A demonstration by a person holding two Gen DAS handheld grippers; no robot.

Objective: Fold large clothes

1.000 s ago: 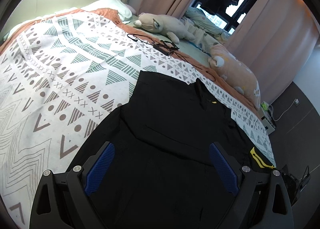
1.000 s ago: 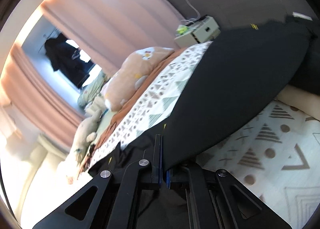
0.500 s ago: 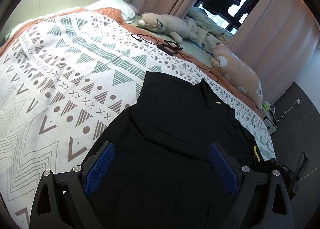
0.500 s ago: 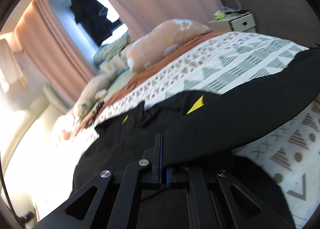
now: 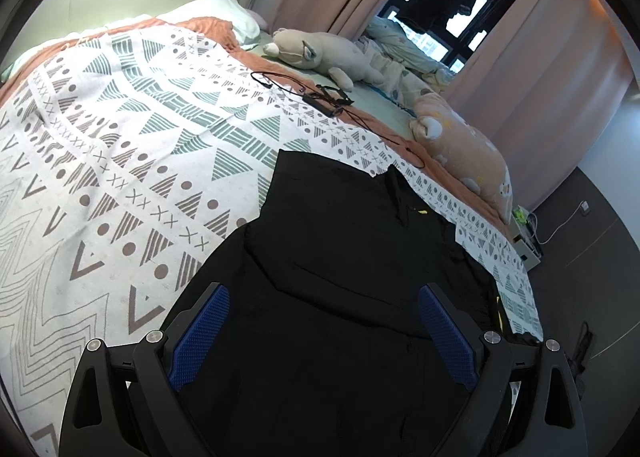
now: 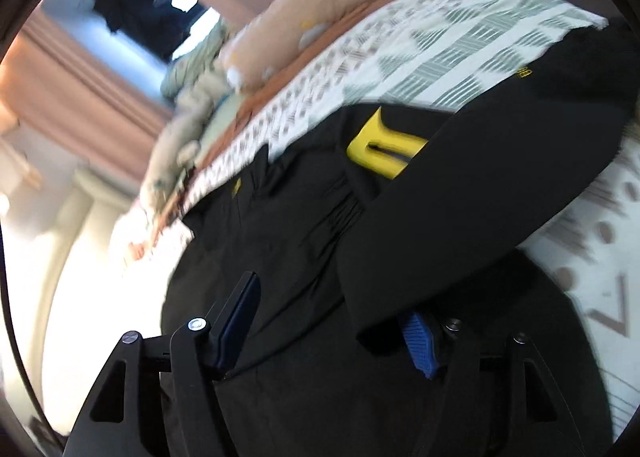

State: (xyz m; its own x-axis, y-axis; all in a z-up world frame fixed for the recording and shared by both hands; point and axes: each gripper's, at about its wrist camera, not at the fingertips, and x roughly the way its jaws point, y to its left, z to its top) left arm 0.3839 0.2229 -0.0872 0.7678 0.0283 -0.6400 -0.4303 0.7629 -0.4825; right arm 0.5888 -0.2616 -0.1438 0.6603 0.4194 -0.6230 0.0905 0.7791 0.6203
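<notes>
A large black garment (image 5: 340, 241) lies flat on the patterned bedspread (image 5: 120, 177). My left gripper (image 5: 322, 293) hovers over its near part, open, with nothing between the blue pads. In the right wrist view, which is blurred, a black flap (image 6: 480, 193) of the same garment (image 6: 280, 237) lies folded across it, beside a yellow patch (image 6: 384, 149). My right gripper (image 6: 332, 297) has its jaws opening. The flap's end drapes over the right pad (image 6: 418, 341), and the left pad stands clear of the cloth.
Two plush toys (image 5: 320, 53) (image 5: 464, 149) lie along the far side of the bed, with a black cable and small device (image 5: 320, 97) near them. A pillow (image 5: 216, 13) is at the head. A small box (image 5: 528, 241) sits on the dark floor beside the bed, by pink curtains.
The right gripper, shut on the black flap's edge before, carried it over the garment and down, and its jaws have now parted. The left gripper has hardly moved.
</notes>
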